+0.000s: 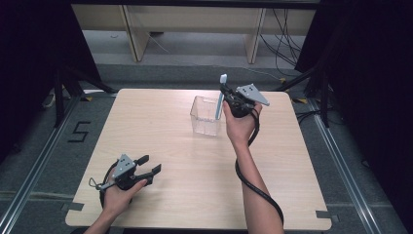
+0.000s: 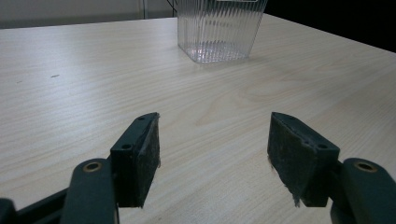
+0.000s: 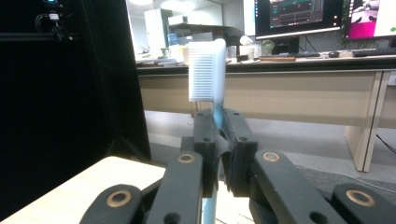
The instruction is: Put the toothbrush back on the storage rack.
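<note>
The right tool (image 1: 225,92) is pressed together on a toothbrush (image 1: 220,100), pinching its pale blue handle partway up. In the right gripper view the jaws clamp the handle from both sides, and the toothbrush (image 3: 208,74) stands upright above them, its white head with rows of white bristles facing the camera. From the high view the brush is nearly vertical, its head up and its lower end reaching down inside a clear container (image 1: 205,115), against the container's right wall. The right hand (image 1: 239,124) holds this tool just beside the container's right side, with the grey plate on top and the black cable trailing down along the forearm.

The clear container is square-mouthed, narrowing toward its base, with finely ribbed transparent walls, as the left gripper view shows (image 2: 218,29). It stands upright on the light wood desk (image 1: 170,141), toward the far middle.

The left tool (image 1: 150,165) is spread wide, its jaws well apart with nothing between them. It sits low over the desk, well apart from the container, on the near left, pointing toward it, held in the left hand (image 1: 117,192).
</note>
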A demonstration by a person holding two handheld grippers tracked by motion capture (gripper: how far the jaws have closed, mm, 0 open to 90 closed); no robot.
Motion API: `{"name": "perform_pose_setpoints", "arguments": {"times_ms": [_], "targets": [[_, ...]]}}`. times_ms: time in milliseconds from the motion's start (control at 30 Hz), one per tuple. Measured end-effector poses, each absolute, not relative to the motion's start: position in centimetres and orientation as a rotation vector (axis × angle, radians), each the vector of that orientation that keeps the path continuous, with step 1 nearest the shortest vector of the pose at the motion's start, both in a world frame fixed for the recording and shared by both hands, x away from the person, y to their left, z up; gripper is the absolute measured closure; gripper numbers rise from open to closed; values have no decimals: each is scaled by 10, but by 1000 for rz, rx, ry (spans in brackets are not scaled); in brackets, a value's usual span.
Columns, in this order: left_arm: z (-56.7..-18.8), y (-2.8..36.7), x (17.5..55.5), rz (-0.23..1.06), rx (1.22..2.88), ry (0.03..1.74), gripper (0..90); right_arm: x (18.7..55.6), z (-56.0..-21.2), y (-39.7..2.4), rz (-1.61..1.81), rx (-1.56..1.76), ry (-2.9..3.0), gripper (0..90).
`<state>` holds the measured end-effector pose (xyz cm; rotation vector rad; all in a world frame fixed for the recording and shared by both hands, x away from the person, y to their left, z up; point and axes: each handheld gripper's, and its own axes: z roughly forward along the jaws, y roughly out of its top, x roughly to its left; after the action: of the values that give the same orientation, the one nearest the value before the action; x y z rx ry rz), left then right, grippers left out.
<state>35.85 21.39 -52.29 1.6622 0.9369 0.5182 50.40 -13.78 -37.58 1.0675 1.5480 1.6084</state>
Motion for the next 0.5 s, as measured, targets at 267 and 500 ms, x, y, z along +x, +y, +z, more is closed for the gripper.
{"name": "perform_pose_setpoints", "arguments": {"times_ms": [267,500], "targets": [[-523,214,358,520,1668,943,339,505,-378,-138,1573,1063,1564,852],[-523,214,358,519,1664,936,340,506,-382,-139,1557,1080,1572,852]]}}
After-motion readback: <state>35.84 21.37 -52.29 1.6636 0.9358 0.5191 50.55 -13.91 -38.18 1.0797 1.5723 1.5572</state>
